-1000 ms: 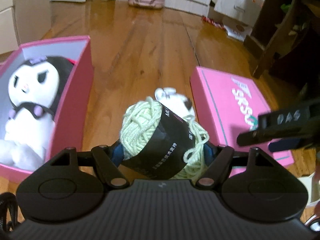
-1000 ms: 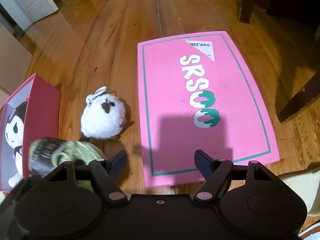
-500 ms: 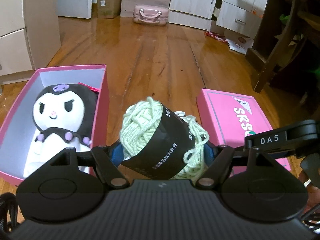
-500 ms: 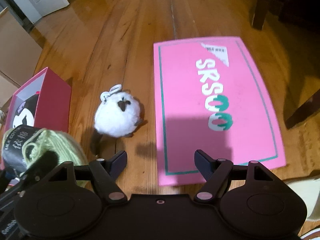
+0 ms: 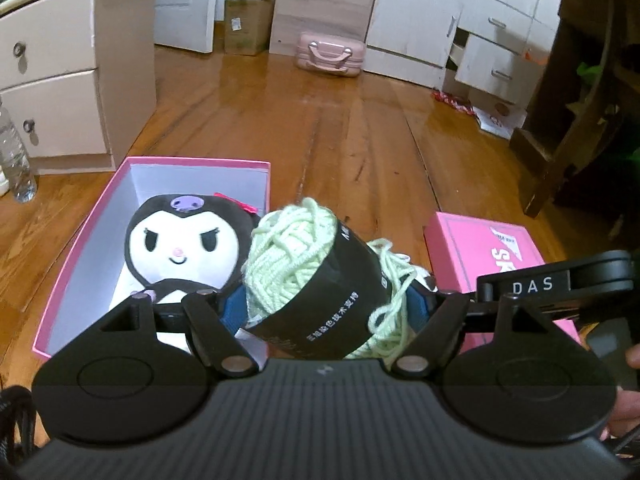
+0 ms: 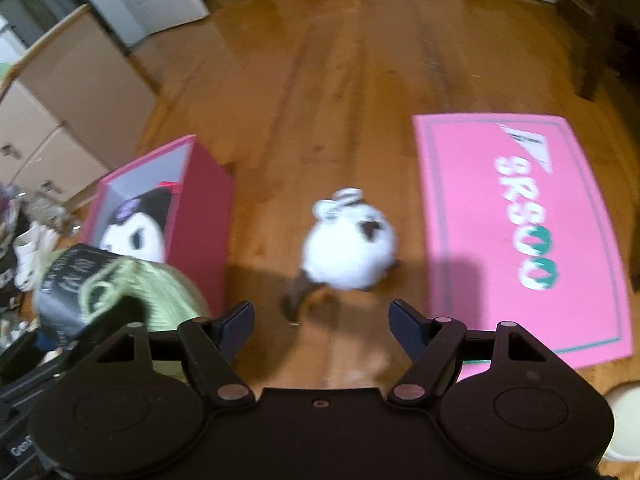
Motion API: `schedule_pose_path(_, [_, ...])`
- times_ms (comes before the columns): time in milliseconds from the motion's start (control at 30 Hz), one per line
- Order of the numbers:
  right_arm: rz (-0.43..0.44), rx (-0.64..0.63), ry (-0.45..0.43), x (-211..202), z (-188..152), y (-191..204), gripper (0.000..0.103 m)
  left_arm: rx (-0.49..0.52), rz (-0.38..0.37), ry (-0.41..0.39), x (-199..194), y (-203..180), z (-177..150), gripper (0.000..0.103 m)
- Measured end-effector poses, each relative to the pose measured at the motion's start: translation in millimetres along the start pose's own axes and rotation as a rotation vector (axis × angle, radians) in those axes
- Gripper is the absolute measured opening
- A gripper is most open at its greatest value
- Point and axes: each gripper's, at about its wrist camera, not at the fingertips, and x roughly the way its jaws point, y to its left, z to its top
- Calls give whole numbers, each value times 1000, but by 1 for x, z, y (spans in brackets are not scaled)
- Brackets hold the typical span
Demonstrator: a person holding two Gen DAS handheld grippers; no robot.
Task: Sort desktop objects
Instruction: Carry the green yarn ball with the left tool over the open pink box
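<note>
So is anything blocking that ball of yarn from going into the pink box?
Partly. The plush doll already fills much of the open pink box. The left hand-held gripper holds the yarn by the box's right wall, with nothing else between.

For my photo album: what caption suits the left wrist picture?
Left gripper holds a yarn skein beside a pink box containing a plush doll.

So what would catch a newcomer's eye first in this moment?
Probably the ball of pale green yarn with its black label, clamped in the left gripper right in front of the camera. Just behind it to the left, a black-and-white plush doll lies in the open pink box. In the right wrist view, a fluffy white toy sits on the floor ahead of the open right gripper, beside the pink lid.
</note>
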Motion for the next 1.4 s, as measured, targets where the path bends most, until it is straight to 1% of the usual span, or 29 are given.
schedule_pose_path(167, [65,-57,-19,2,0,29,79,-14,28,-37,-10,19,6,73])
schedule_pose_path(267, [84,-84,-36,4,1,43,79,-21,48,-36,-12,30,7,73])
schedule_pose_path(400, [92,-98,-40,5,2,48,79,-50,67,-25,-9,47,6,73])
schedule_pose_path(533, [69,-93,-9,15,-1,42,79,-77,66,-7,-3,58,4,73])
schedule_pose_path(667, [62,-82,16,26,-1,39,79,-82,65,13,2,60,1,73])
schedule_pose_path(833, [42,-117,38,39,-1,45,79,-88,64,27,3,63,-4,73])
schedule_pose_path(933, [46,-143,66,52,-1,49,79,-98,73,42,5,66,-5,78])
schedule_pose_path(967, [49,-156,78,58,-1,52,79,-91,86,53,6,67,-6,85])
schedule_pose_path(1000, [52,-168,88,63,-1,54,79,-80,102,67,8,67,-8,87])
schedule_pose_path(1100, [47,-214,105,80,0,59,79,-64,147,96,15,71,-12,88])
schedule_pose_path(1233, [22,-230,109,98,1,60,79,-109,148,111,19,81,-15,88])
schedule_pose_path(1400, [-30,-260,110,113,2,64,81,-114,169,121,20,89,-18,89])
